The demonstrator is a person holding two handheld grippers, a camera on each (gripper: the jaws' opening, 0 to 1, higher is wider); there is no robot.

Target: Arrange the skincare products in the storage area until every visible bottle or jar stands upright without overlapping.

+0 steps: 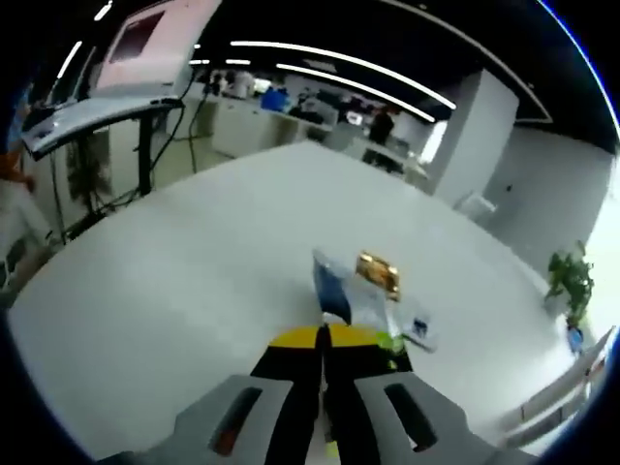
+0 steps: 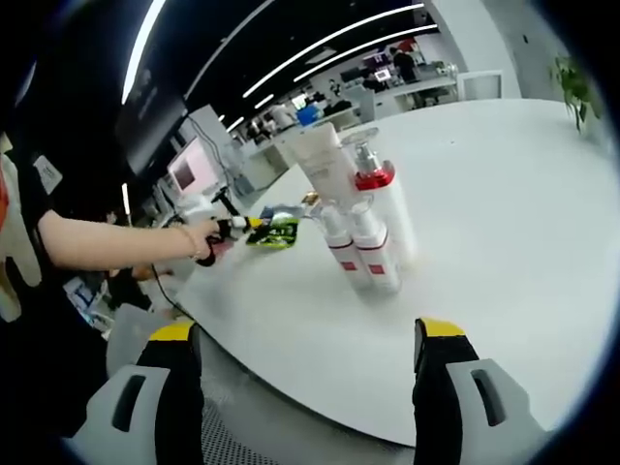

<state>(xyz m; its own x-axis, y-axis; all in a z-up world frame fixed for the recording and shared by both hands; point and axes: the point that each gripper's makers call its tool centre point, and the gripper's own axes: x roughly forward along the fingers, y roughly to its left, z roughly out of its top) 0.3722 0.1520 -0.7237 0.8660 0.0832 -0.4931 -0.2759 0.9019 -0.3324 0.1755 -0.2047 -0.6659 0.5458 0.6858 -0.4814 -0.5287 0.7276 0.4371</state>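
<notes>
On the white bench [image 2: 504, 194] stands a tight cluster of bottles [image 2: 363, 232]: two small ones with red bands in front, a taller pump bottle with a red collar behind, and a pale tube [image 2: 320, 160] rising inverted at the back. All appear upright and touch or nearly touch one another.

The right tool [image 2: 308, 358] hangs near the bench edge, short of the cluster, its jaws spread wide with nothing between them.

The left tool [image 1: 323, 373] has its jaws pressed together, seemingly on the edge of a flat sachet [image 2: 274, 232]; in the right gripper view it is carried in the air left of the bottles, near a person's hand [image 2: 199, 240]. Ahead of it in the left gripper view lie a blue-and-clear packet [image 1: 344, 291] and a gold-topped item [image 1: 378, 273] on the bench; what they are is hard to tell.

The sachet looks light and floppy, so an edge pinch suits it, though it will hardly stand alone. The bottles seem rigid, smooth plastic, top-heavy and easily toppled; mid-body is probably the safest hold.
</notes>
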